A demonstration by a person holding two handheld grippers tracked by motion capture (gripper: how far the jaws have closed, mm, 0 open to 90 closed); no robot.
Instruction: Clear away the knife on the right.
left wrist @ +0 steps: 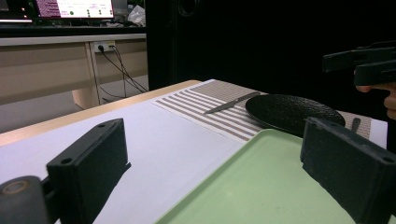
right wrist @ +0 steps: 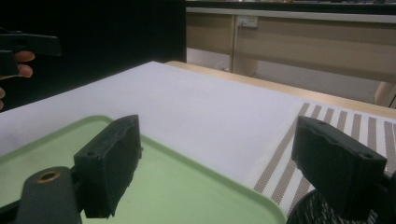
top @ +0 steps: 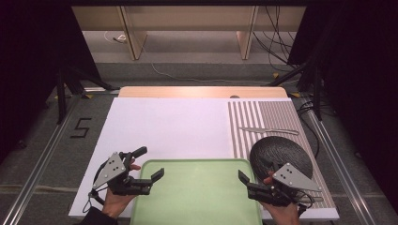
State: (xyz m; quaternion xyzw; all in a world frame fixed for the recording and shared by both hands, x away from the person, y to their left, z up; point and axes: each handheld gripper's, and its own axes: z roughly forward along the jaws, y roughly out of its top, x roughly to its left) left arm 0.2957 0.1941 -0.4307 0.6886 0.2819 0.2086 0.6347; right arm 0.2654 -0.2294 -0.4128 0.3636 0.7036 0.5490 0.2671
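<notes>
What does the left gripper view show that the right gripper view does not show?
The left gripper view alone has the knife lying on the striped mat beside the black plate, and a lit screen far behind. The right gripper view alone has the mat's far stripes near the wooden table edge. Both share the green tray, the white table cover, and an open claw with nothing between its jaws.

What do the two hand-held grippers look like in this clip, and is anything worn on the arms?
Both the left gripper and the right gripper are matte black, each with two blocky rectangular jaws with small screw holes and a grey three-cornered plate with dark dots on top. A thin black cable loops from the left one. A dark sleeve covers the left forearm.
</notes>
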